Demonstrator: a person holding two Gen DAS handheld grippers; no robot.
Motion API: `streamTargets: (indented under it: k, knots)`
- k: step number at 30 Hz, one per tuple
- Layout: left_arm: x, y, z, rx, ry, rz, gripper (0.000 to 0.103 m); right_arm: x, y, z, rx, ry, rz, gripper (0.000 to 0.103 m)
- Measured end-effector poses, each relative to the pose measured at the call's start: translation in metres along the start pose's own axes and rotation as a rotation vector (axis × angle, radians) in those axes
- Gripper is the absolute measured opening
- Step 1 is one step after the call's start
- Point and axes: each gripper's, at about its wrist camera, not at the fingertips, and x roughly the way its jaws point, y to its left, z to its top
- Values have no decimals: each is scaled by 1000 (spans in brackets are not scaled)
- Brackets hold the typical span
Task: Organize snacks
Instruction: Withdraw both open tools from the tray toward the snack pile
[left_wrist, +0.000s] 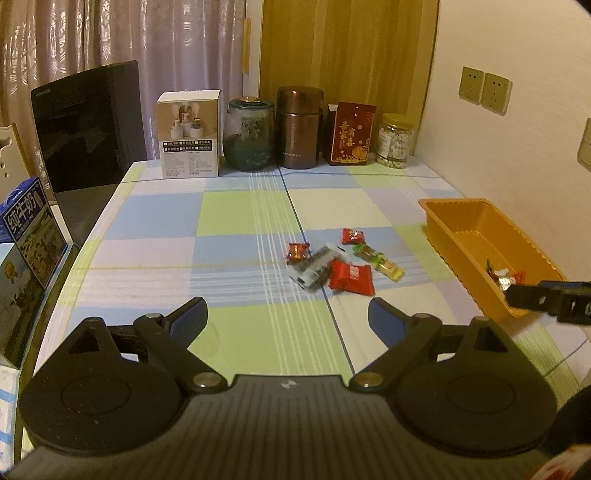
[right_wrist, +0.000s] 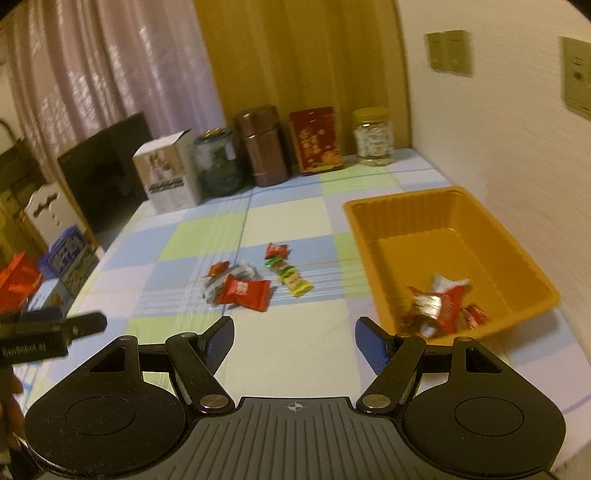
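Several wrapped snacks lie in a loose heap mid-table: a large red packet (left_wrist: 351, 276) (right_wrist: 243, 291), a silver-grey packet (left_wrist: 317, 266), two small red candies (left_wrist: 297, 251) (left_wrist: 352, 236) and a green-yellow bar (left_wrist: 378, 260) (right_wrist: 290, 277). An orange tray (left_wrist: 443, 221) (right_wrist: 369, 221) at the right holds a few red and silver snacks (right_wrist: 439, 306). My left gripper (left_wrist: 288, 317) is open and empty, short of the heap. My right gripper (right_wrist: 294, 338) is open and empty, just left of the tray's near corner.
Along the back edge stand a white box (left_wrist: 190, 134), a glass jar (left_wrist: 249, 134), a brown canister (left_wrist: 299, 127), a red box (left_wrist: 349, 134) and a nut jar (left_wrist: 394, 140). A black screen (left_wrist: 88, 147) and milk cartons (left_wrist: 26, 229) sit left. The wall is right.
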Motion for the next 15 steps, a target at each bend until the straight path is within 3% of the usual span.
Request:
streamTargets:
  k: [6,15]
  knots:
    - [26,16,8,9,8,-1,93,38,11,5,-75,42,20,72]
    - [78,39,7,15,119,-17,93,98,23,5,-187,98,37,72]
